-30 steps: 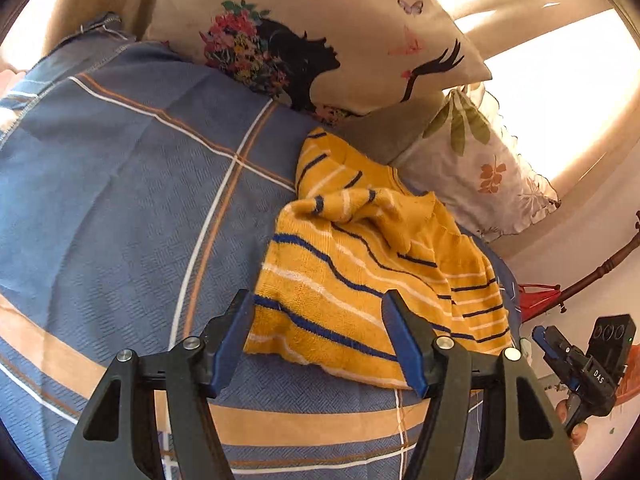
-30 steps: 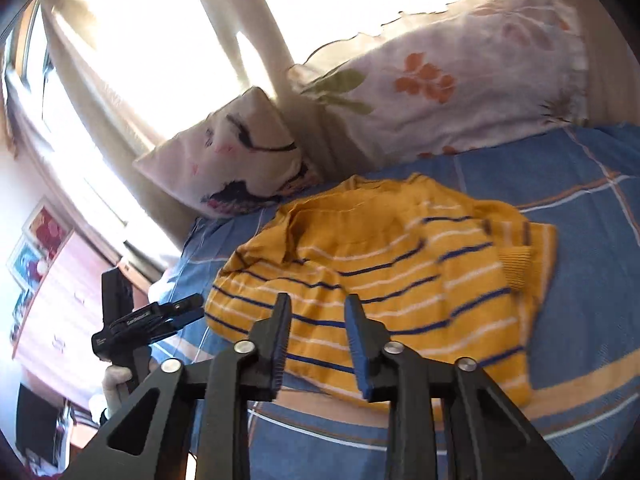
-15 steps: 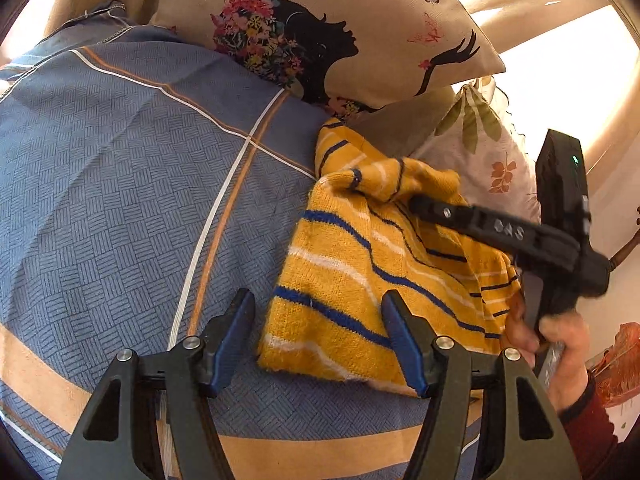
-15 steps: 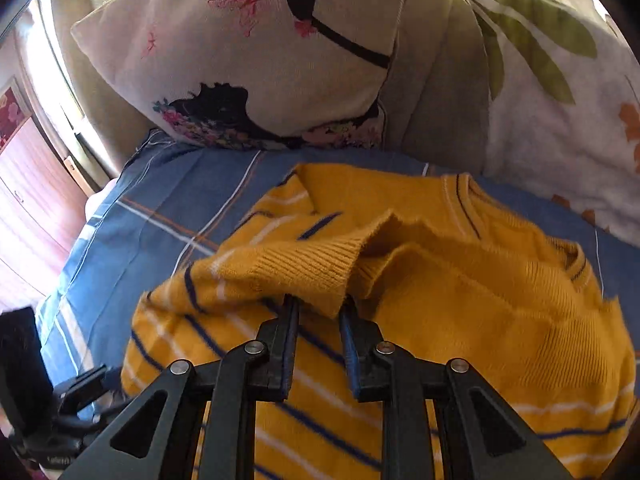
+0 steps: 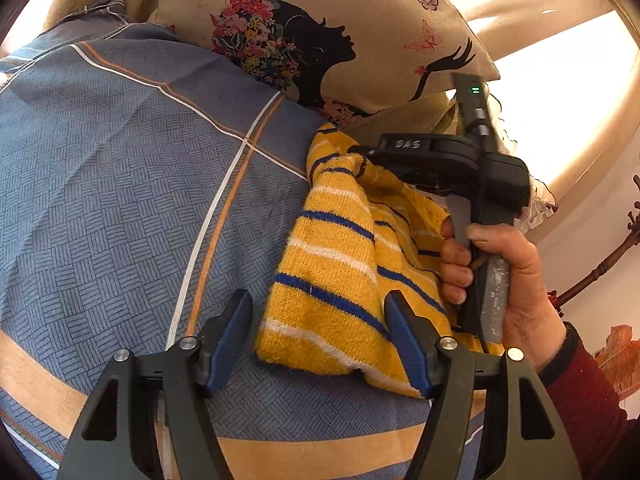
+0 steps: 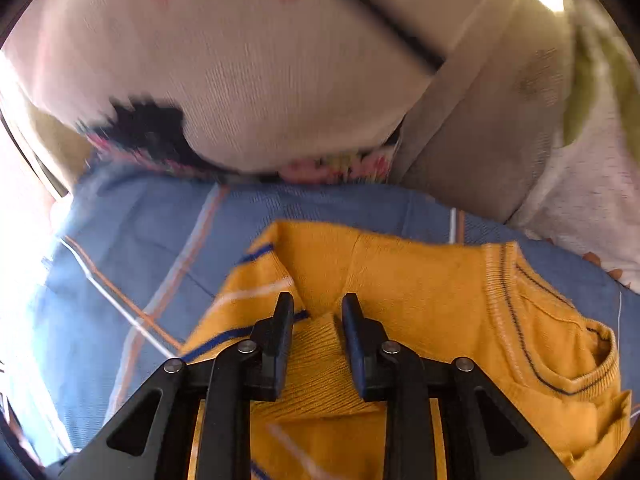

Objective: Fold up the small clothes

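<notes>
A yellow sweater [image 5: 332, 264] with blue and white stripes lies on the blue checked bedsheet [image 5: 120, 180]. My left gripper [image 5: 318, 300] hovers open over the sweater's near hem, touching nothing. In the left wrist view a hand [image 5: 500, 264] holds my right gripper [image 5: 360, 152] down at the sweater's far end, by the pillows. In the right wrist view the sweater [image 6: 420, 280] shows its collar at the right. The ribbed sleeve cuff [image 6: 316, 360] lies folded onto the body between the jaws of my right gripper [image 6: 317, 300]. Those jaws are opening, and the pads no longer pinch the cuff.
A beige pillow [image 5: 340, 20] with a black silhouette print leans at the head of the bed, right behind the sweater. A white floral pillow [image 6: 592, 180] stands to its right. Bare bedsheet [image 6: 140, 248] stretches left of the sweater.
My right gripper carried the sleeve cuff across the sweater toward the pillows and lowered it, and its jaws have spread. My left gripper sank slightly over the hem.
</notes>
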`<state>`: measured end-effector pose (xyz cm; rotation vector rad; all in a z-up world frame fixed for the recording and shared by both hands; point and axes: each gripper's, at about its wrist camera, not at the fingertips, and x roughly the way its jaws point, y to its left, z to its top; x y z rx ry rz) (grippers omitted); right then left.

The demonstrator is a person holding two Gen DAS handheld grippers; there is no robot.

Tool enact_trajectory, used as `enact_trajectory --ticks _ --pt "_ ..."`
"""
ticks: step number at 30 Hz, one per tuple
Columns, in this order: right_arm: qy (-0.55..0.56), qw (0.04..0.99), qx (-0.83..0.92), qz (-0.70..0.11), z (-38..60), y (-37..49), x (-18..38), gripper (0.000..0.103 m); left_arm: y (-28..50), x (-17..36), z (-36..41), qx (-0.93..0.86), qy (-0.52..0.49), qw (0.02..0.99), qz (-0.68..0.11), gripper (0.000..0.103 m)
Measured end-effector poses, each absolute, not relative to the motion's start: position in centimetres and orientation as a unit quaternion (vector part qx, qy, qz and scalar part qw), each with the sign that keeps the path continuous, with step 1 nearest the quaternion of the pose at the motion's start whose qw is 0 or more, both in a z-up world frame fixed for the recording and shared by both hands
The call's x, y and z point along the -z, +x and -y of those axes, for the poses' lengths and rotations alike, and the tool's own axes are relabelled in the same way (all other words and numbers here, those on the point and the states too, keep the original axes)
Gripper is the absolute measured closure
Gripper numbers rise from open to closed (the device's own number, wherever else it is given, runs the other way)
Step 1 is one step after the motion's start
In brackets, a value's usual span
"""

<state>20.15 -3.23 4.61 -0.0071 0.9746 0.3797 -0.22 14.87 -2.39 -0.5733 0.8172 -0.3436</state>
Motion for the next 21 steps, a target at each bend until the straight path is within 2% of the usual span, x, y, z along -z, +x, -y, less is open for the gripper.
enact_trajectory --ticks 1,3,6,10,14,15,16,18,21 --pt "0.018 0.873 -0.189 -0.450 4.3 19.3 -5.9 0.075 -0.1 2.4 -14.9 0.164 -0.274 0.864 -0.390 0.036" --pt "0.044 0.876 -0.206 -0.433 6.6 17.4 -7.9 0.062 -0.1 2.4 -14.9 0.164 -0.274 0.864 -0.390 0.035" --pt "0.048 0.877 -0.216 -0.426 10.5 14.1 -9.3 0.050 0.0 2.4 -14.8 0.166 -0.274 0.864 -0.390 0.034" --pt "0.073 0.866 -0.197 -0.453 17.1 10.7 -7.9 0.050 0.1 2.4 -14.7 0.167 -0.272 0.864 -0.390 0.032" --pt "0.139 0.864 -0.097 -0.475 26.2 9.7 -4.9 0.051 0.3 2.4 -14.5 0.166 -0.268 0.865 -0.391 0.031" --pt "0.165 0.863 -0.072 -0.472 28.4 9.3 -4.6 0.056 0.3 2.4 -14.4 0.166 -0.266 0.866 -0.391 0.031" --pt "0.187 0.864 -0.046 -0.465 30.5 8.9 -4.5 0.056 0.3 2.4 -14.4 0.165 -0.265 0.866 -0.391 0.031" --pt "0.212 0.870 -0.009 -0.445 33.4 7.6 -5.0 0.052 0.4 2.5 -14.3 0.164 -0.262 0.867 -0.391 0.031" --pt "0.238 0.876 -0.021 -0.419 35.4 5.6 -6.4 0.051 0.4 2.5 -14.2 0.163 -0.259 0.868 -0.391 0.031"
